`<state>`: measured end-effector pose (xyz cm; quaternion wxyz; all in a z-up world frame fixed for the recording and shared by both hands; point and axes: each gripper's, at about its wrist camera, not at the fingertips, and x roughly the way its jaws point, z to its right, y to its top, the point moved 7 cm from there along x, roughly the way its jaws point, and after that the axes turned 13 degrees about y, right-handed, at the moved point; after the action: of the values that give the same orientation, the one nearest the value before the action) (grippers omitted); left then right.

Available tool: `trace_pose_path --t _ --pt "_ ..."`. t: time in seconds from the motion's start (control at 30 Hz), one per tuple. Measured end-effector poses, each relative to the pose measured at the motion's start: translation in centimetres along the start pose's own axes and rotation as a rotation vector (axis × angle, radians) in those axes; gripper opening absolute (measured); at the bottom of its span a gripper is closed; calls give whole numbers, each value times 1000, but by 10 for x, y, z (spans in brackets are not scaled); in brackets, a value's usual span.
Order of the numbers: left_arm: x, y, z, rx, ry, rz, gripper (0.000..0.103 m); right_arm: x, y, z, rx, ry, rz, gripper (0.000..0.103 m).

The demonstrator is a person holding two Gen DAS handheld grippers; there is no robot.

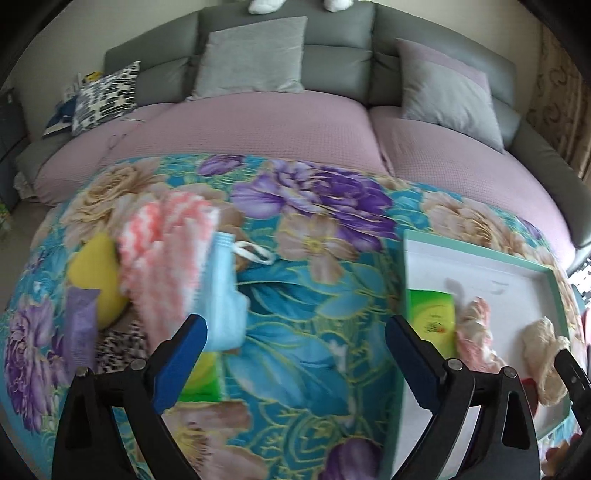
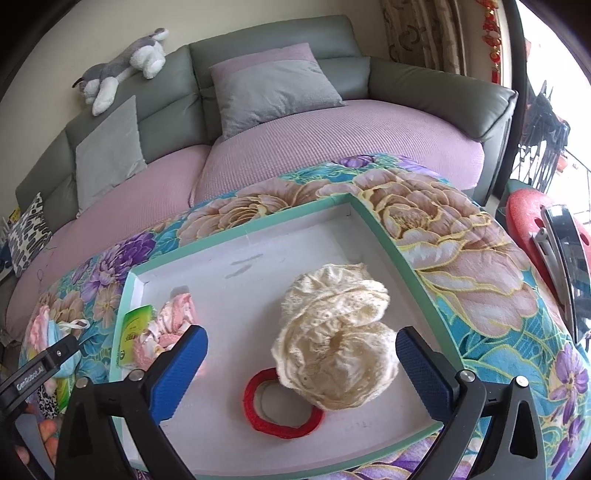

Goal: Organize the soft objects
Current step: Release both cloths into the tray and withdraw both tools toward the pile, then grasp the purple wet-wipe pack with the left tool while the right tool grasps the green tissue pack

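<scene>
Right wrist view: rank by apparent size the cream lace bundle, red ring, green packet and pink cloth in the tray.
1. cream lace bundle, clearly largest, though nearest the camera.
2. red ring, partly under the bundle.
3. pink cloth and green packet: look alike, both partly hidden, not ranked.

Grey sofa (image 2: 258, 62) w/ mauve seat cover at 12, plush dog (image 2: 122, 62) on backrest, curtain (image 2: 417, 33) + bright window at 2.

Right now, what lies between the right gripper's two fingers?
The cream lace bundle, resting in the tray partly over a red ring; the open right gripper isn't touching it, as the right wrist view shows.
</scene>
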<state>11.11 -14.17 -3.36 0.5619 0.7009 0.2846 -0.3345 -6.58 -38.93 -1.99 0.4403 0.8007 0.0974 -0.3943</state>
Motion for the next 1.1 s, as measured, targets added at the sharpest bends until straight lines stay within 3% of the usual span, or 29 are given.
trace_pose_path --t 0.37,0.53,1.1 --pt "-12 12 -66 -103 167 43 98 8 -9 -58 -120 80 -32 103" --pt "-9 5 -105 -140 243 -7 98 8 -15 -91 -158 148 -36 103" --pt "-13 -18 -203 -256 329 -65 98 22 -73 -213 -339 358 -143 103"
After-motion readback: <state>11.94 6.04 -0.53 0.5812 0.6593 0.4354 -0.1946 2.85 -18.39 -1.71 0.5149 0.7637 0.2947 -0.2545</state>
